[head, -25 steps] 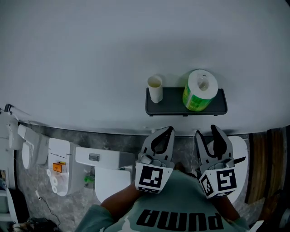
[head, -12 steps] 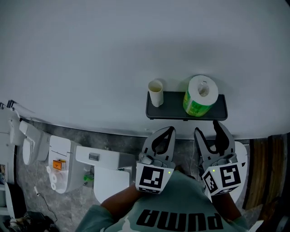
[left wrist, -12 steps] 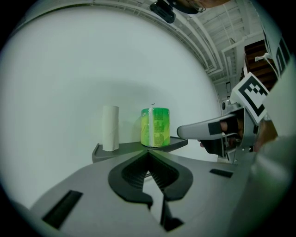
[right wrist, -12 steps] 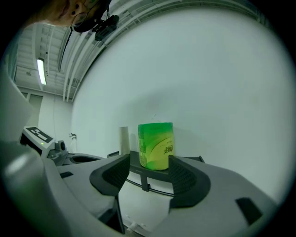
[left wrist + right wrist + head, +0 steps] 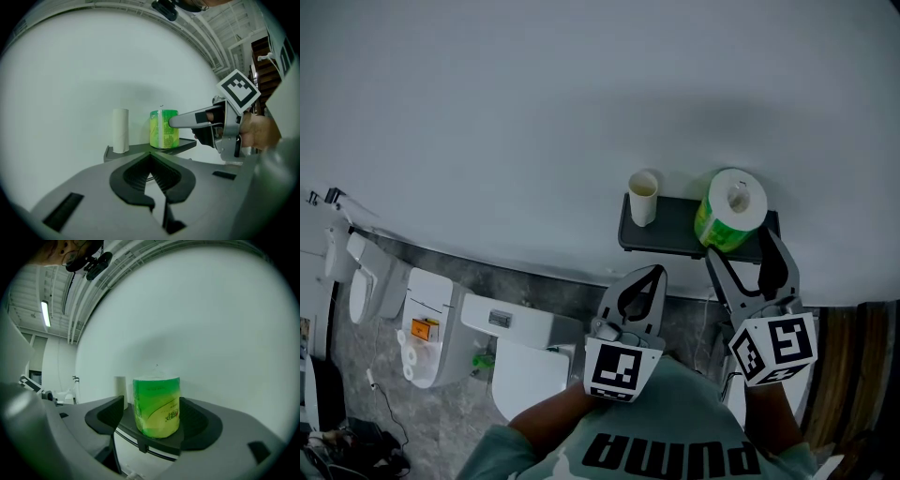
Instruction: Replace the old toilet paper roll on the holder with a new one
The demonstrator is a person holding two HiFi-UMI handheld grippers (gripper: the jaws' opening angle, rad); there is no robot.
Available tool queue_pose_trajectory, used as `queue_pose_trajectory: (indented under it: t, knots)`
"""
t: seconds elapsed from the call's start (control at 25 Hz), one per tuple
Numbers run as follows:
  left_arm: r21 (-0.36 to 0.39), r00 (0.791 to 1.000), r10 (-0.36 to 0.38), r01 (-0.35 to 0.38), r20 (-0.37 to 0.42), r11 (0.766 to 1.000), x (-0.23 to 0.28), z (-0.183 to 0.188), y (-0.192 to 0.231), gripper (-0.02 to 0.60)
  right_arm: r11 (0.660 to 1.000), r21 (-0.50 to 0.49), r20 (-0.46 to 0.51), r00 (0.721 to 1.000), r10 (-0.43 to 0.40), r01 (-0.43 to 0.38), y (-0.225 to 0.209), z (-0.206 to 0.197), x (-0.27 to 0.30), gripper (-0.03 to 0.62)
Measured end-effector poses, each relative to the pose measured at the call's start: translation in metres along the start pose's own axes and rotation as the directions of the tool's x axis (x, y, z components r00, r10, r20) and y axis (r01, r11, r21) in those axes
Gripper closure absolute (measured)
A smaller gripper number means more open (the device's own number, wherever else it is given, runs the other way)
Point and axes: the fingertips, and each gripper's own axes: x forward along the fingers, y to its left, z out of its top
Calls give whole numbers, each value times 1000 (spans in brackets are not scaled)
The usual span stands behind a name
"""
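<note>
New TP roll (image 5: 729, 220), in green wrapper, stands upright at the right end of a dark wall shelf (image 5: 675, 232). Bare cardboard tube (image 5: 643, 197) stands upright at the left end, apart from it.

Right tongs (image 5: 740, 247) are up at the shelf's front edge, approx. level, w/ a hand (image 5: 257, 133) on the grip. Jaws are wide & have just been opening. In the right gripper view the roll sits btwn the two pads, which flank it w/o pressing, so nothing is gripped.

Left tongs (image 5: 654, 272) hang lower, below the shelf & left of the right ones. Jaws are closed tip to tip w/ nothing btwn them.

Wall behind the shelf is plain white.
</note>
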Motion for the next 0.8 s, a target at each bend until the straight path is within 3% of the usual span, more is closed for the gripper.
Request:
queue_pose_trajectory:
  t: [0.2, 0.8]
  knots:
    - [-8, 1000, 2, -2, -7, 1000, 1, -1, 2, 577, 1000, -15, -12, 1000, 3, -4, -4, 4, 12, 202]
    - [-26, 1000, -11, 11, -8, 1000, 10, -4, 6, 577, 998, -57, -47, 999, -1, -2, -10, 13, 43, 169]
